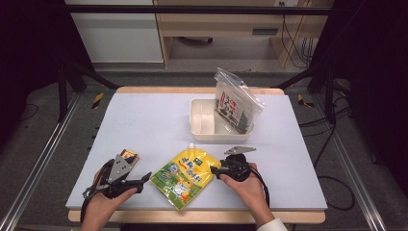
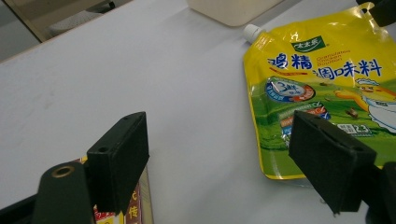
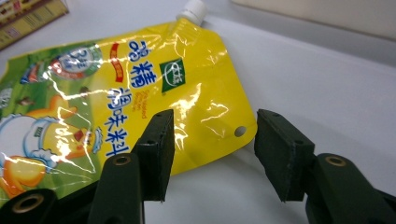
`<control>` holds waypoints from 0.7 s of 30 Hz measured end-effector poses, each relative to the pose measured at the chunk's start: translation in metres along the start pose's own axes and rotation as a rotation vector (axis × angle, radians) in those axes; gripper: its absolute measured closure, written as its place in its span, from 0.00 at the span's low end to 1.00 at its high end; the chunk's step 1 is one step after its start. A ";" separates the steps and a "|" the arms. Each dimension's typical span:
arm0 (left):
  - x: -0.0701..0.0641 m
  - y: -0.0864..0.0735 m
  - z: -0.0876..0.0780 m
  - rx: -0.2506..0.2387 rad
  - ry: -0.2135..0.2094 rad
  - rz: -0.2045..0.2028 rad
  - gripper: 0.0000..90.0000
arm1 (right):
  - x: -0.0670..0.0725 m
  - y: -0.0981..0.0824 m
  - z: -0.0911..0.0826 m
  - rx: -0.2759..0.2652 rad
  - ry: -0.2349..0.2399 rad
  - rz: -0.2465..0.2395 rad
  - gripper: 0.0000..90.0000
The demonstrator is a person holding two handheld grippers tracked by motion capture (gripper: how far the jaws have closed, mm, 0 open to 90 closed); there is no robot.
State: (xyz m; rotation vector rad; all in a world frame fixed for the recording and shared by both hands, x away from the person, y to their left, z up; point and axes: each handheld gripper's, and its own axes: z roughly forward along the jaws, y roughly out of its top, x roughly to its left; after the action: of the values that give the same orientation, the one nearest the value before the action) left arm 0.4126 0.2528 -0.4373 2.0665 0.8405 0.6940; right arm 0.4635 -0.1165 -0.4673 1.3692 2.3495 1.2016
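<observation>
Flat yellow plastic spout pouch (image 1: 185, 177) with a white cap, printed with green and blue lettering, lying flat on the pale table surface (image 1: 144, 120) in the lower centre of the high view. Its right corner, the one with a punched hole, lies between the parted jaws of the right gripper (image 1: 215, 170), which do not press on it; the right gripper view shows this corner (image 3: 233, 135) in the gap. The left gripper (image 1: 144, 182), lower left of the high view, has its 2 jaws apart and holds nothing; its tips are near the pouch's left edge.

Above the pouch, at centre, a shallow white rectangular plastic tub (image 1: 204, 120) holds a clear zip bag of dark contents (image 1: 235, 103), standing tilted in its right part. A small brown-and-yellow box (image 1: 129, 156) lies beside the left gripper.
</observation>
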 end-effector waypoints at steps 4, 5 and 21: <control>0.001 -0.001 0.000 0.008 -0.001 0.001 0.22 | 0.004 0.003 -0.004 -0.035 0.004 0.000 0.57; 0.001 -0.001 0.000 0.008 -0.001 0.000 0.22 | 0.006 0.005 -0.005 -0.046 0.009 0.002 0.58; 0.001 -0.001 0.002 0.006 -0.008 -0.006 0.23 | 0.001 0.009 0.006 -0.048 0.016 0.054 0.80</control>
State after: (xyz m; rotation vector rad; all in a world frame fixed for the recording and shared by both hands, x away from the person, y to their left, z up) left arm 0.4143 0.2528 -0.4387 2.0697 0.8451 0.6807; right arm 0.4719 -0.1097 -0.4649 1.4213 2.2930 1.2796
